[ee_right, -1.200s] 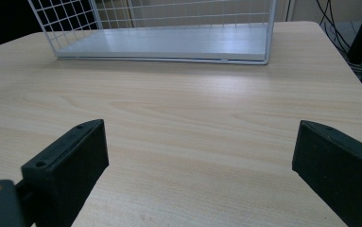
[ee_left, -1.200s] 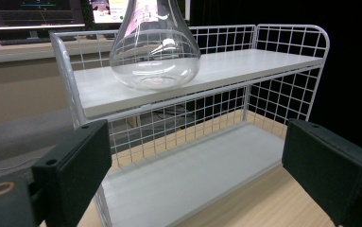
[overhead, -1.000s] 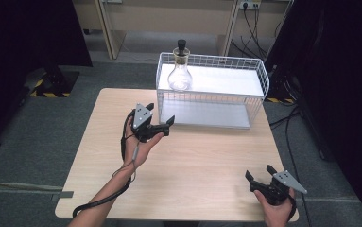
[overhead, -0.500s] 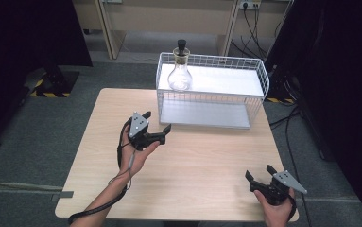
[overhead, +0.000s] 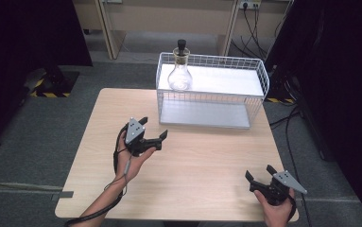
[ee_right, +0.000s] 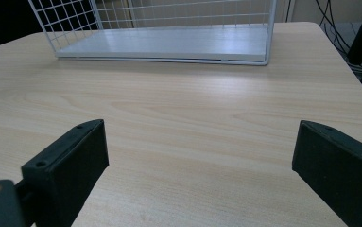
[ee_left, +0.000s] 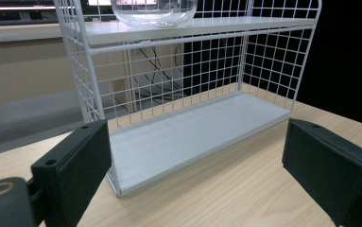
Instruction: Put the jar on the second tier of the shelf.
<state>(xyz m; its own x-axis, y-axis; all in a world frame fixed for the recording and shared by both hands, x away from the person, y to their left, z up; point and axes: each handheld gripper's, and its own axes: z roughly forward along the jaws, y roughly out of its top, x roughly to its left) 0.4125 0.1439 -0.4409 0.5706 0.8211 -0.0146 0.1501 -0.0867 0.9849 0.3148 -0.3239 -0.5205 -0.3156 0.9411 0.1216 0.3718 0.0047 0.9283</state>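
1. The left tongs (overhead: 154, 131) stand wide apart, released, with nothing between them; they hang above the bench (overhead: 202, 189), near the front left corner of the white wire rack (overhead: 211, 101) but not touching it.
2. The right tongs (overhead: 259, 172) are likewise spread wide and empty, low over the bench's near right corner, well apart from the rack.
3. The glass flask (overhead: 179, 71), with a dark stopper, stands upright on the rack's upper shelf at its left end; neither tongs touches it.
4. The high view gives both hands, the whole rack at the back of the bench, and the flask from base to stopper.
5. The left gripper view looks between its two black jaws straight at the rack's lower shelf (ee_left: 193, 135); of the flask (ee_left: 153, 12) it gives just the rounded bottom at the top edge, resting on the upper shelf.
6. The right gripper view looks across bare wood to the rack's lower shelf (ee_right: 169, 46) far off, its jaws set wide at either side.
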